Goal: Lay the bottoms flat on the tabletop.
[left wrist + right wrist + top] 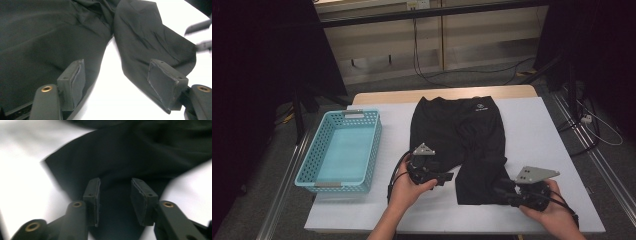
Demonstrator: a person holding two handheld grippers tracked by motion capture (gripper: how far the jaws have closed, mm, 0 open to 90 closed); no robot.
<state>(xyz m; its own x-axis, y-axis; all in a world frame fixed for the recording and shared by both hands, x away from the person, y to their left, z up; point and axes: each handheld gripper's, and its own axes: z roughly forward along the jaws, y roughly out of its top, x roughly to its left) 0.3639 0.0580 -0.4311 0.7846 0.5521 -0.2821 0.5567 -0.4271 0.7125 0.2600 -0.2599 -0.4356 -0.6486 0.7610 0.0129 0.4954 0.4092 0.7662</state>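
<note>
A pair of black shorts lies flat on the white table, waistband at the far side and both legs toward me. My left gripper sits at the hem of the left leg, pointing right toward the gap between the legs. In the left gripper view its jaws stand wide open, with the shorts beyond them and nothing between. My right gripper is at the lower corner of the right leg. The right gripper has its jaws apart, hovering over the shorts.
A light blue perforated basket stands at the table's left side with nothing in it. Bare white tabletop lies right of the shorts and along the front edge. Cables run over the floor beyond the table.
</note>
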